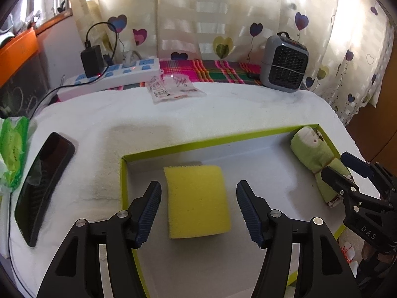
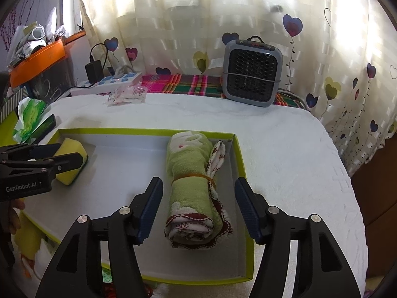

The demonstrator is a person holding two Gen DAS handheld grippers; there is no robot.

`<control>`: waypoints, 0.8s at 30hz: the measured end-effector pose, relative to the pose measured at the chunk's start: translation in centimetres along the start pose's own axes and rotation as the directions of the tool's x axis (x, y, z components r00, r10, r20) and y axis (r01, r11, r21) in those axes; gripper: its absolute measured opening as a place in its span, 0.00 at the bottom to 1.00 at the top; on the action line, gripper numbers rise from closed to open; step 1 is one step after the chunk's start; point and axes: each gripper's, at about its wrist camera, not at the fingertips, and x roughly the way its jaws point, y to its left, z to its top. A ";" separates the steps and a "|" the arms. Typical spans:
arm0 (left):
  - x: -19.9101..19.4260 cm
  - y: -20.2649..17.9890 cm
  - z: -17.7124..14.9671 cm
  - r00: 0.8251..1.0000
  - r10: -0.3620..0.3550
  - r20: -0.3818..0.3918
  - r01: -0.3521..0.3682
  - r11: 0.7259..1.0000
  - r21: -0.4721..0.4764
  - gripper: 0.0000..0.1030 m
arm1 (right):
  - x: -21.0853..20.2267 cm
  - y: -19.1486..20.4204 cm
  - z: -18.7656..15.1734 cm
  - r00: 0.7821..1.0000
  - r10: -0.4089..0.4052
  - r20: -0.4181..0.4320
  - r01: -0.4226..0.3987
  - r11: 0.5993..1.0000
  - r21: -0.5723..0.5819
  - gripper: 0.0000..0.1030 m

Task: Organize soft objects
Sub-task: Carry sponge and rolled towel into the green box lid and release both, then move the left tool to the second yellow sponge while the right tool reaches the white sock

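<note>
A yellow sponge [image 1: 197,200] lies flat in the left part of a shallow box with a lime-green rim [image 1: 188,144]. My left gripper [image 1: 198,209] is open around it, with a gap on each side between pads and sponge. A rolled green cloth [image 2: 192,188], bound by a rubber band, lies along the right side of the same box [image 2: 146,131]. My right gripper [image 2: 198,207] is open astride the roll, its pads clear of the cloth. The left wrist view shows the roll [image 1: 314,155] and the right gripper [image 1: 345,167]. The right wrist view shows the sponge [image 2: 72,154] and the left gripper [image 2: 62,152].
The box rests on a white towel [image 2: 285,154] over a table. A dark phone [image 1: 44,183] and a green tissue pack [image 1: 13,149] lie left of the box. At the back stand a grey fan heater [image 2: 251,72], a power strip [image 1: 119,74] and plastic sachets [image 1: 171,87].
</note>
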 end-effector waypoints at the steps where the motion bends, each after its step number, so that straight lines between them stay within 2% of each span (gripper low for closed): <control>1: -0.2 0.0 0.0 1.000 0.001 0.003 -0.001 1.000 0.000 0.61 | -0.1 0.0 0.0 1.000 0.001 0.002 -0.001 1.000 0.001 0.60; 24: -5.0 0.5 -3.0 1.000 0.004 0.028 -0.003 1.000 -0.020 0.61 | -4.0 -0.1 -1.4 0.998 0.022 0.055 -0.025 0.999 0.045 0.61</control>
